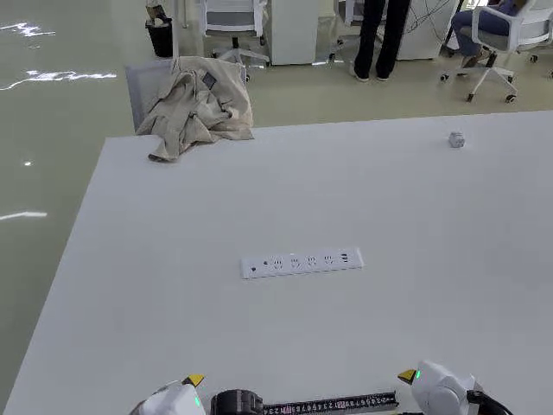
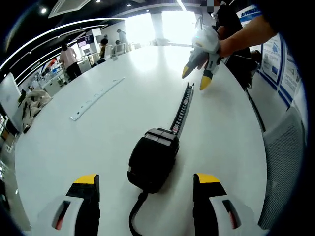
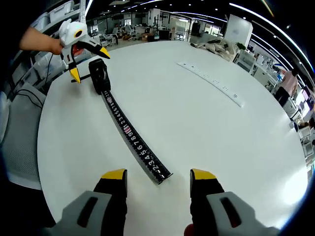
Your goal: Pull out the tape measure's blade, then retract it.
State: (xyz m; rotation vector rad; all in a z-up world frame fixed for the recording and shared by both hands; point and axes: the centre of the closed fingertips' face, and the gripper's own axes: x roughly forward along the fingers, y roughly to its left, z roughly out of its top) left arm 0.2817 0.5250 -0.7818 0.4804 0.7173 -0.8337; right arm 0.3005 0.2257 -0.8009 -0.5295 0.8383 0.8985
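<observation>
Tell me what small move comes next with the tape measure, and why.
Probably close the left tool on the case, to steady it for retraction. The blade already lies extended across the table, its tip just ahead of the open right tool, and the left tool's jaws stand open either side of the case.

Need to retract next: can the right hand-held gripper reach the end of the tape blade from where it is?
Probably yes. The right hand-held gripper is open, and the blade ends flat on the table right at its jaw tips, with nothing in between.
</observation>
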